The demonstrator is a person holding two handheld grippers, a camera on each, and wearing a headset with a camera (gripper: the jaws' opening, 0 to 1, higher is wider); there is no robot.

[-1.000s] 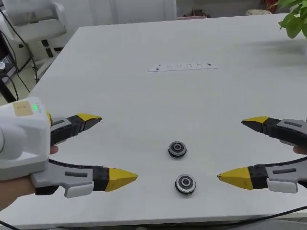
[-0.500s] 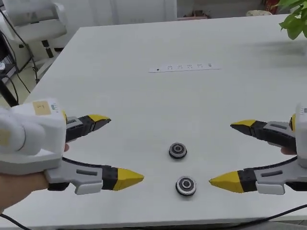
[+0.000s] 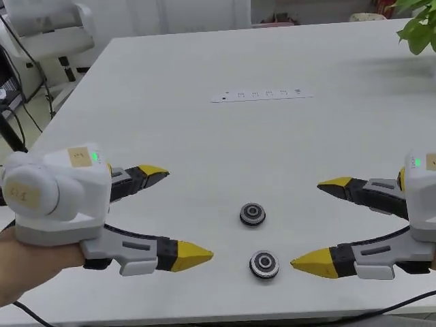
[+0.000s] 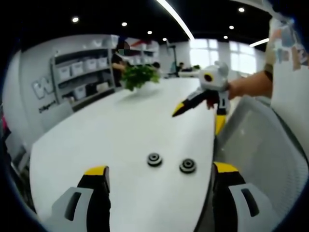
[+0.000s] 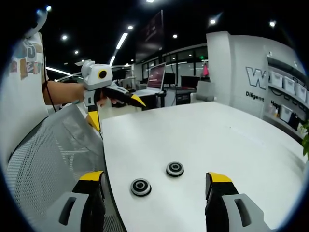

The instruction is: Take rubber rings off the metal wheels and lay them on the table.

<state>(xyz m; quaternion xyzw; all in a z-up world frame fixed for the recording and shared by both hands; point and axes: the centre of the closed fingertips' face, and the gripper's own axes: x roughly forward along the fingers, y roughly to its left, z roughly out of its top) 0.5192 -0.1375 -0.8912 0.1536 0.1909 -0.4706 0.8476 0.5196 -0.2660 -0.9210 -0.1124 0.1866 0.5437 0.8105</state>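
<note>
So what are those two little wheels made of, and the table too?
Near wheel and far wheel: the middle is silvery and shiny, so probably metal; around the edge it is dull black, likely rubber. Table: a smooth, pale, matte top with no grain, maybe laminate, but the look leaves it open.

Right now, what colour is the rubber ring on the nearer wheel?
Black rubber ring around a silvery wheel; best in the head view.
</note>
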